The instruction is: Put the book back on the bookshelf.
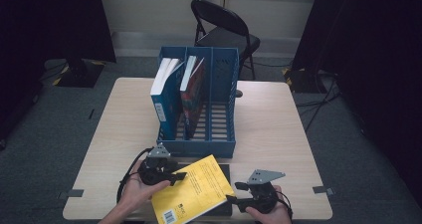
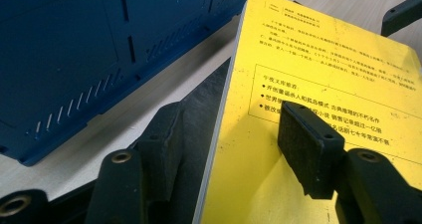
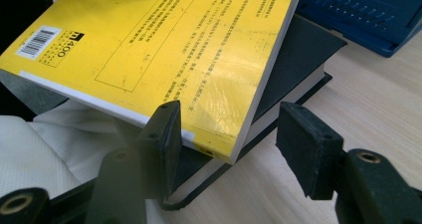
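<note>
A yellow paperback lies askew on a black book at the table's front edge. My left gripper is at its left side. In the left gripper view the jaws stand open astride the yellow book's long edge, one pad over the cover, the other down by the black book. My right gripper is at the book's right corner. There its jaws stand open around the corner of the yellow book and the black book, with a gap at the right pad.
A blue three-slot file rack stands just behind the books, a blue book upright in its left slot and a red one in the middle slot. A black folding chair stands beyond the table. White fabric lies below the books.
</note>
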The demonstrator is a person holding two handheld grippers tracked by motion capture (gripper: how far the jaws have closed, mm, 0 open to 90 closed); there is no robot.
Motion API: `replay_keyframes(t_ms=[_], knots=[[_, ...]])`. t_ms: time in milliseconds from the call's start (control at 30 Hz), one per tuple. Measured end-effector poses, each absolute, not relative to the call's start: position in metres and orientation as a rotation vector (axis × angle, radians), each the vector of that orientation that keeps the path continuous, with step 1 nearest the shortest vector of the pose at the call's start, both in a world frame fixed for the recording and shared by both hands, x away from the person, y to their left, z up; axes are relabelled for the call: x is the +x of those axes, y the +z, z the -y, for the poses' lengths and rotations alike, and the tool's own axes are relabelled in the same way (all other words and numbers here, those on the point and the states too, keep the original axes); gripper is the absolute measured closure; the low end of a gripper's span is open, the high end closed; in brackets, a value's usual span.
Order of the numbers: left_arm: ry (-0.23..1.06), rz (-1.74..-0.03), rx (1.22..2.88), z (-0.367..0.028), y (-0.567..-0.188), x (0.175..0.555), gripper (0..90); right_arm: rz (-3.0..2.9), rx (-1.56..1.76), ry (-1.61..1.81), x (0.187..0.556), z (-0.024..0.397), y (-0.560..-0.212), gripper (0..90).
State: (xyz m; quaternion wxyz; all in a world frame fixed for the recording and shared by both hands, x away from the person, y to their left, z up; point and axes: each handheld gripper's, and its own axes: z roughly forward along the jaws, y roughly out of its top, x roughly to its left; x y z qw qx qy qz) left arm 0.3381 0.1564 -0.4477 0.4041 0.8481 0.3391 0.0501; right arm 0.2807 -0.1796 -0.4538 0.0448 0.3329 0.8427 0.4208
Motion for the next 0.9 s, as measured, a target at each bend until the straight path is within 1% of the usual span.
replay_keyframes(t_ms=[67, 100, 167, 233, 300, 367, 433, 500, 600, 733, 767, 900], knots=[[0.164, -0.842, 2.151, -0.156, -0.447, 0.335, 43.3, -2.581, 1.009, 1.285, 0.280, 0.180, -0.454, 44.1], [0.163, -0.844, 2.147, -0.156, -0.447, 0.335, 43.3, -2.590, 0.998, 1.272, 0.279, 0.179, -0.455, 44.3], [0.099, -0.860, 2.125, -0.157, -0.448, 0.337, 46.1, -2.583, 0.991, 1.273, 0.277, 0.177, -0.456, 43.5], [0.043, -0.851, 2.109, -0.158, -0.449, 0.336, 57.6, -2.594, 0.981, 1.269, 0.279, 0.177, -0.455, 42.8], [0.077, -0.846, 2.105, -0.157, -0.449, 0.333, 57.3, -2.608, 0.987, 1.277, 0.281, 0.178, -0.456, 42.8], [0.072, -0.861, 2.115, -0.157, -0.448, 0.332, 57.3, -2.622, 1.000, 1.296, 0.284, 0.179, -0.457, 43.1], [0.068, -0.881, 2.126, -0.159, -0.447, 0.330, 57.3, -2.627, 1.019, 1.319, 0.286, 0.180, -0.458, 46.8], [0.083, -0.872, 2.145, -0.159, -0.445, 0.326, 57.1, -2.627, 1.009, 1.311, 0.287, 0.179, -0.457, 48.5], [0.034, -0.907, 2.126, -0.166, -0.446, 0.324, 56.5, -2.625, 1.001, 1.307, 0.290, 0.178, -0.456, 51.2], [0.033, -0.911, 2.139, -0.172, -0.445, 0.318, 56.6, -2.631, 1.010, 1.297, 0.297, 0.175, -0.455, 55.6], [0.037, -0.915, 2.137, -0.173, -0.445, 0.316, 56.5, -2.627, 1.010, 1.298, 0.298, 0.173, -0.455, 58.0], [0.008, -0.925, 2.125, -0.184, -0.446, 0.306, 56.1, -2.622, 0.995, 1.274, 0.308, 0.167, -0.453, 59.2]])
